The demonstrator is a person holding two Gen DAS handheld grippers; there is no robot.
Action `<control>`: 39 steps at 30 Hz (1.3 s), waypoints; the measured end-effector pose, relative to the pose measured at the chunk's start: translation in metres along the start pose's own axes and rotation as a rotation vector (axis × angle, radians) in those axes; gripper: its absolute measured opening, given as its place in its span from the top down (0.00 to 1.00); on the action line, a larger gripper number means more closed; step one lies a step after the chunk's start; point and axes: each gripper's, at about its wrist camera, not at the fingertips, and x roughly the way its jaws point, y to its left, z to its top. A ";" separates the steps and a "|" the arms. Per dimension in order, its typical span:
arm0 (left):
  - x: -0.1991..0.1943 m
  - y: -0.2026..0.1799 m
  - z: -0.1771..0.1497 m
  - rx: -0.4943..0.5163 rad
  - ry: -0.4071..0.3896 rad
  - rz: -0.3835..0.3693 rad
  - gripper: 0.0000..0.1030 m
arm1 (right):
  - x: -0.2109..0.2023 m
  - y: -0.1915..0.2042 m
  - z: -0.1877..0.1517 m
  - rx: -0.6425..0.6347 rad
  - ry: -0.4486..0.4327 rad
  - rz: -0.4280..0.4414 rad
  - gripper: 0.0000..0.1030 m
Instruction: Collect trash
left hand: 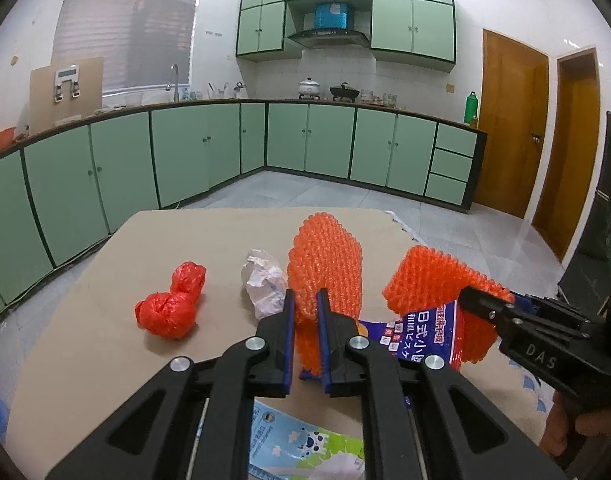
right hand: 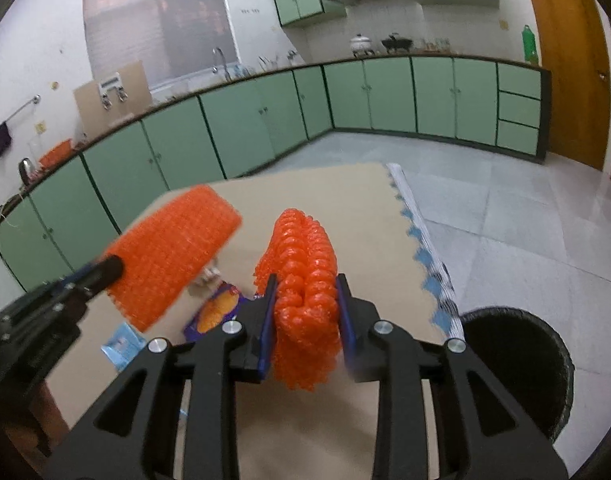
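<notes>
My left gripper (left hand: 305,300) is shut on an orange bubble-wrap sheet (left hand: 325,256) and holds it upright above the table (left hand: 105,340); it also shows in the right wrist view (right hand: 173,256). My right gripper (right hand: 305,284) is shut on a second, folded orange bubble-wrap sheet (right hand: 305,272), which shows at the right in the left wrist view (left hand: 437,276). On the table lie a knotted red plastic bag (left hand: 171,306), a crumpled white paper (left hand: 265,284), a blue snack packet (left hand: 417,332) and a light blue wrapper (left hand: 301,444).
A black trash bin (right hand: 517,364) stands on the floor by the table's right edge. A blue-and-white patterned cloth (right hand: 425,248) hangs along that edge. Green kitchen cabinets (left hand: 185,152) line the far walls, with tiled floor (left hand: 325,196) between.
</notes>
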 end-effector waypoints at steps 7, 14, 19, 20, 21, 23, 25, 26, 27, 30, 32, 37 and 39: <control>0.002 0.002 -0.011 0.006 0.027 0.022 0.90 | -0.009 0.003 -0.010 -0.032 -0.029 -0.073 0.37; -0.004 0.010 -0.022 0.017 0.046 0.041 0.90 | -0.022 0.005 -0.026 -0.055 -0.042 -0.085 0.37; -0.008 0.011 -0.027 0.023 0.052 0.053 0.90 | -0.034 0.003 -0.027 -0.030 -0.052 -0.055 0.45; -0.008 0.012 -0.027 0.021 0.053 0.055 0.90 | -0.037 0.005 -0.027 -0.036 -0.063 -0.056 0.45; -0.009 0.013 -0.027 0.019 0.053 0.057 0.90 | -0.040 0.006 -0.027 -0.041 -0.073 -0.057 0.45; -0.011 0.015 -0.025 0.015 0.051 0.059 0.90 | -0.042 0.011 -0.024 -0.050 -0.073 -0.036 0.49; -0.013 0.015 -0.023 0.014 0.049 0.062 0.90 | -0.041 0.014 -0.025 -0.055 -0.049 -0.009 0.54; -0.014 0.016 -0.023 0.017 0.045 0.066 0.90 | -0.041 0.014 -0.025 -0.047 -0.040 0.004 0.57; -0.016 0.016 -0.022 0.021 0.042 0.070 0.90 | -0.039 0.015 -0.026 -0.039 -0.024 0.020 0.58; -0.019 0.015 -0.024 0.025 0.040 0.078 0.90 | -0.033 0.020 -0.036 -0.061 0.015 0.022 0.67; -0.020 0.015 -0.027 0.024 0.045 0.080 0.90 | -0.026 0.023 -0.042 -0.063 0.044 0.029 0.70; -0.020 0.018 -0.033 0.017 0.057 0.084 0.90 | -0.013 0.026 -0.053 -0.050 0.091 0.026 0.73; -0.019 0.018 -0.035 0.019 0.056 0.087 0.90 | -0.011 0.028 -0.057 -0.052 0.095 0.019 0.74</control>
